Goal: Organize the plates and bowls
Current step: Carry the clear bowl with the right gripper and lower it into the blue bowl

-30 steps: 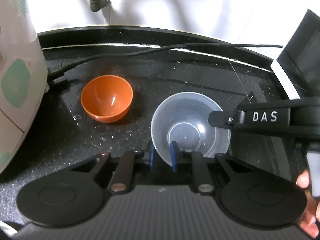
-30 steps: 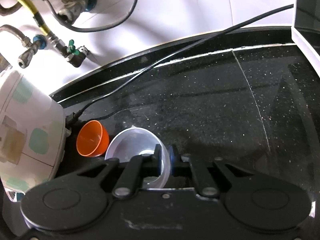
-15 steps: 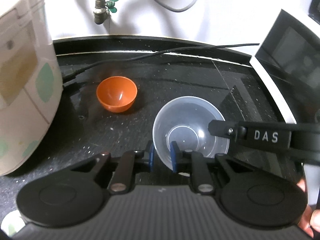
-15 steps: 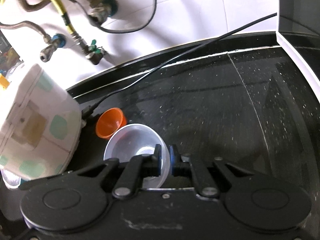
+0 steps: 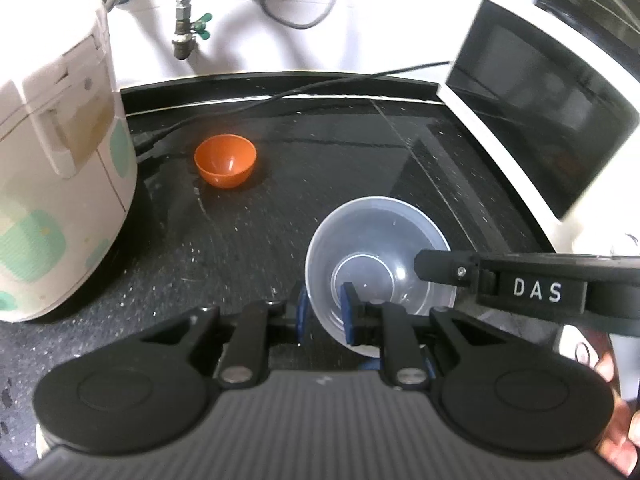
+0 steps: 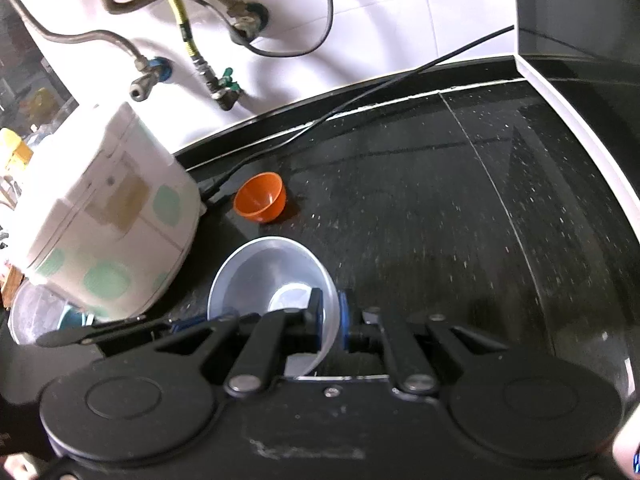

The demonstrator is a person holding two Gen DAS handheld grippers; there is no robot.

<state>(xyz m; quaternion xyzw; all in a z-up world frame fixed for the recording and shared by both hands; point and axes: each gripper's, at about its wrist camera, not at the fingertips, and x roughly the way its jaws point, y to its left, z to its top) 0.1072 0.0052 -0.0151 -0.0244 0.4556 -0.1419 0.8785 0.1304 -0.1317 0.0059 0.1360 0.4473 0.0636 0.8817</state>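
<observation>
Gripping opposite sides of one rim, both grippers carry a clear bowl (image 5: 376, 248) above the black counter (image 5: 320, 168). Left gripper (image 5: 326, 312): blue pads closed on the near wall of the bowl, one pad inside and one outside, so the thin plastic is pinched rather than cupped. Right gripper (image 6: 330, 316): jaws likewise nearly shut on the rim's far right side; in the left view its arm reaches in from the right. A two-point hold of this kind probably keeps a light, flexible bowl level and stops it twisting. The bowl appears lifted clear of the counter, though its underside is hidden behind the grippers. An orange bowl (image 5: 225, 160) rests upright farther back, beside a rice cooker (image 5: 60, 184) and well apart from the clear bowl; it seems the likely partner for nesting or grouping. A cable (image 5: 280, 94) crosses the counter's rear edge, and a dark-fronted appliance (image 5: 540, 120) bounds the right side, limiting the free space for setting down.
</observation>
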